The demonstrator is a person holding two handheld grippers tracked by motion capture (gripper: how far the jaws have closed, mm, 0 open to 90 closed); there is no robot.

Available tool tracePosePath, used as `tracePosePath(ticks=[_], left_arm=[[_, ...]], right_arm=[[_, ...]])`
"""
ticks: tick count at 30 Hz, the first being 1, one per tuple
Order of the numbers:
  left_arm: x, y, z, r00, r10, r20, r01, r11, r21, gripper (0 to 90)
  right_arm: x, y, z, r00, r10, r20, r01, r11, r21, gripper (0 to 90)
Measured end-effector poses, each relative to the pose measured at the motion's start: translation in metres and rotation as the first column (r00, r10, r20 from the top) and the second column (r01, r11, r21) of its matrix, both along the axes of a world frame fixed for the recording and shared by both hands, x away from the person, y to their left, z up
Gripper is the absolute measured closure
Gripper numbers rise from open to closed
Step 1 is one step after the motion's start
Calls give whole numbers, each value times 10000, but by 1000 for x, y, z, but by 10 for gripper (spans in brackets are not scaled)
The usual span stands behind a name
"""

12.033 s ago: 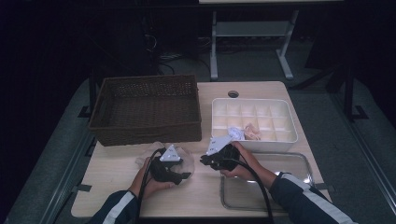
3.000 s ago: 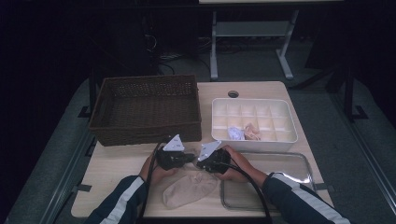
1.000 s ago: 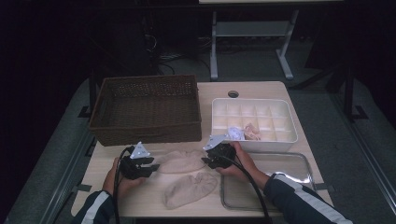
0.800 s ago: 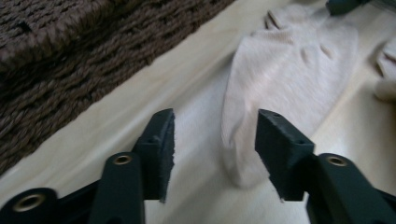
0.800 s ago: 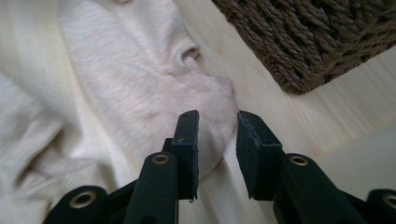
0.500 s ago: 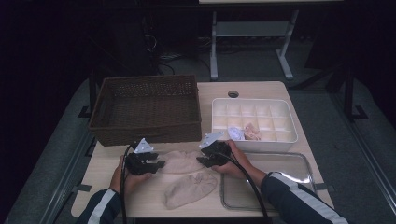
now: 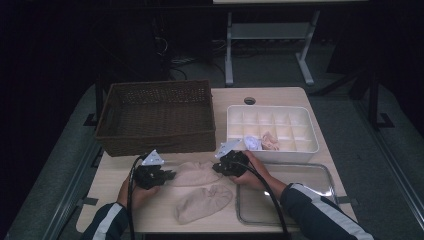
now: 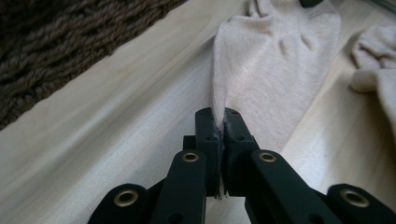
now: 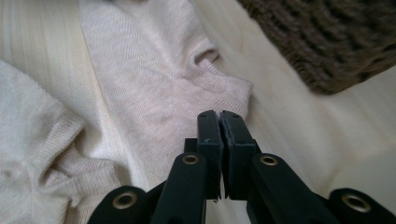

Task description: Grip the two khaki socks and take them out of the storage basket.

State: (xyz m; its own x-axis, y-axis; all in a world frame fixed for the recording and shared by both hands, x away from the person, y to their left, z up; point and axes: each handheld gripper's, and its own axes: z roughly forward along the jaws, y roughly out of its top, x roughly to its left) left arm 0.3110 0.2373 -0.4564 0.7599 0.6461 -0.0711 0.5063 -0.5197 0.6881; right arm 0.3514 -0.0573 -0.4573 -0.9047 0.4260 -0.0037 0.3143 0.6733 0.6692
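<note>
1. Lying flat on the pale wooden surface (image 7: 310, 97), just in front of the dark brown woven wicker basket (image 7: 157, 116), is a beige knitted fabric sock (image 7: 195, 173), stretched between the two hand-held tools.
2. Left gripper (image 7: 167, 175): its black jaws have just been closing and are now clamped on one end of this sock; in the left gripper view a pinched ridge of the cloth (image 8: 275, 70) rises from between the jaw tips (image 8: 219, 122).
3. Right gripper (image 7: 216, 168): its jaws have likewise just been closing and stand pressed together at the ribbed opposite end of the same sock (image 9: 159, 84); the right gripper view (image 9: 219, 122) does not make clear whether cloth is caught between them.
4. A second beige knitted sock (image 7: 204, 201) lies nearer the person, just beside the first, untouched by either tool.
5. A shallow rectangular metal tray (image 7: 330, 180) rests at the right front of the surface.
6. A white plastic compartmented box (image 7: 272, 112) sits behind the tray and holds small bundled items (image 7: 262, 141) in its front compartments.
</note>
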Motion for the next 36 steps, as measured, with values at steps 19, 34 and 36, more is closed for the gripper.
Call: tracePosePath(ticks=[19, 34, 36], left_arm=[[-81, -12, 36, 9937, -1111, 175, 1124, 9814, -1558, 869], [-76, -28, 3, 9897, -1393, -334, 1419, 9854, 946, 834], [-70, -27, 2, 9914, -1293, -183, 1305, 9864, 1003, 833]], right_arm=[[-53, -38, 42, 9971, 748, -135, -740, 9960, 494, 865], [-58, -24, 3, 9937, 1115, -139, -1123, 9885, -1009, 853], [-58, -24, 3, 9943, 1057, -115, -1064, 9890, -1028, 852]])
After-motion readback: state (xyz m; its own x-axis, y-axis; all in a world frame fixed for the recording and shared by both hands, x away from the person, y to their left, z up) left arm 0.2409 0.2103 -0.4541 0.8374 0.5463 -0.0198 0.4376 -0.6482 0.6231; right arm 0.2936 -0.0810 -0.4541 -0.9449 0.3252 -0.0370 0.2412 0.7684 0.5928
